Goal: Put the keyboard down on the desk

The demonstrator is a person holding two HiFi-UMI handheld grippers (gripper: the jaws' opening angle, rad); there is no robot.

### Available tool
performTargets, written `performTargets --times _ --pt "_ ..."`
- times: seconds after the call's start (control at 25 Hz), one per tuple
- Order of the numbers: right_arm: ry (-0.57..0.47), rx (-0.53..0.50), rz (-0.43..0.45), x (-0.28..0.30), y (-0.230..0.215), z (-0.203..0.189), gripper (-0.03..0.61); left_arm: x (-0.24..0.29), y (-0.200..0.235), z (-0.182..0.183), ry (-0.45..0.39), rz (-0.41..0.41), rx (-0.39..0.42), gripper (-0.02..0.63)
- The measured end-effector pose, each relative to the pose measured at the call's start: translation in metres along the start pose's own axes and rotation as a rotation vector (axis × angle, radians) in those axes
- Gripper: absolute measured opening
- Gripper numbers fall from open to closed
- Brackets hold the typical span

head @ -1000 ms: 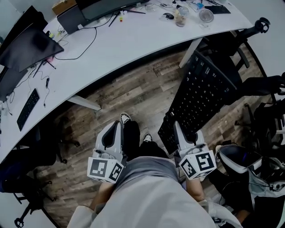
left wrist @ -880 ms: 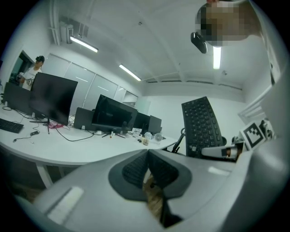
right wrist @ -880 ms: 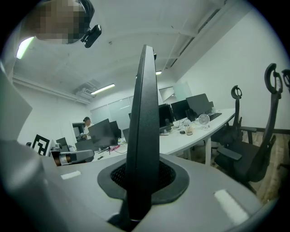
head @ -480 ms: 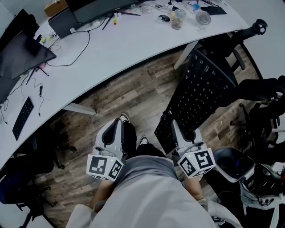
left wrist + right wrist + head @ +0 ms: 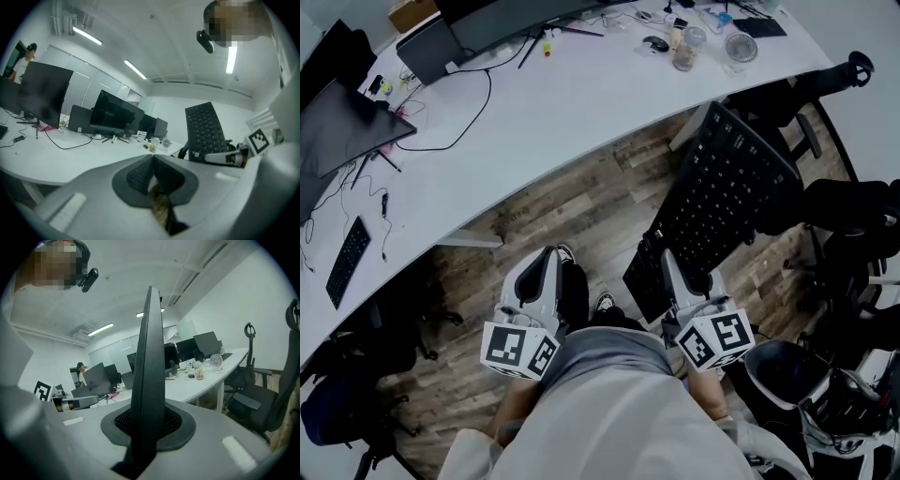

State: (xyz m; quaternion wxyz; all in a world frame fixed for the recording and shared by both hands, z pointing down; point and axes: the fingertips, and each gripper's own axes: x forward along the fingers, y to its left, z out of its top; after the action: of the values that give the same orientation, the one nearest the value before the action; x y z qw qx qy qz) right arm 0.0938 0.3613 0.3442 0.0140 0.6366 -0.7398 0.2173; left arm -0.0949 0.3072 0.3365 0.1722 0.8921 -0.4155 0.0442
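Keyboard (image 5: 722,202) has drawn nearer the desk (image 5: 581,103)

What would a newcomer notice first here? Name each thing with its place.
The black keyboard stands out first: it is held up tilted above the wood floor at right, clamped at its near end by the right gripper. Next comes the long white curved desk sweeping across the top, cluttered along its far side. The left gripper, lower left of centre, is shut and empty.
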Motion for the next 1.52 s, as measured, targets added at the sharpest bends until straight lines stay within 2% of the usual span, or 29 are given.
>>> performTargets --times 0.08,0.28,0.56,0.88,1.12,1.36,1.52 --pt "0.001 0.004 0.005 0.007 0.002 0.002 0.074 0.001 0.006 0.003 0.001 0.001 0.004 0.0" --pt "0.017 0.023 0.004 0.067 0.018 0.021 0.074 0.031 0.057 0.027 0.009 -0.001 -0.022 0.0" --pt "0.01 0.014 0.012 0.112 0.037 0.044 0.074 0.05 0.097 0.055 -0.027 -0.012 -0.04 0.0" --pt "-0.038 0.055 0.016 0.163 0.061 0.071 0.074 0.067 0.149 0.088 -0.062 -0.034 -0.043 0.0" --pt "-0.044 0.081 -0.007 0.185 0.068 0.074 0.072 0.081 0.174 0.096 -0.055 -0.058 -0.038 0.0" --pt "-0.022 0.102 -0.004 0.208 0.075 0.072 0.072 0.087 0.197 0.096 -0.046 -0.05 -0.065 0.0" --pt "-0.012 0.111 -0.002 0.225 0.07 0.084 0.072 0.102 0.206 0.104 -0.036 -0.044 -0.072 0.0"
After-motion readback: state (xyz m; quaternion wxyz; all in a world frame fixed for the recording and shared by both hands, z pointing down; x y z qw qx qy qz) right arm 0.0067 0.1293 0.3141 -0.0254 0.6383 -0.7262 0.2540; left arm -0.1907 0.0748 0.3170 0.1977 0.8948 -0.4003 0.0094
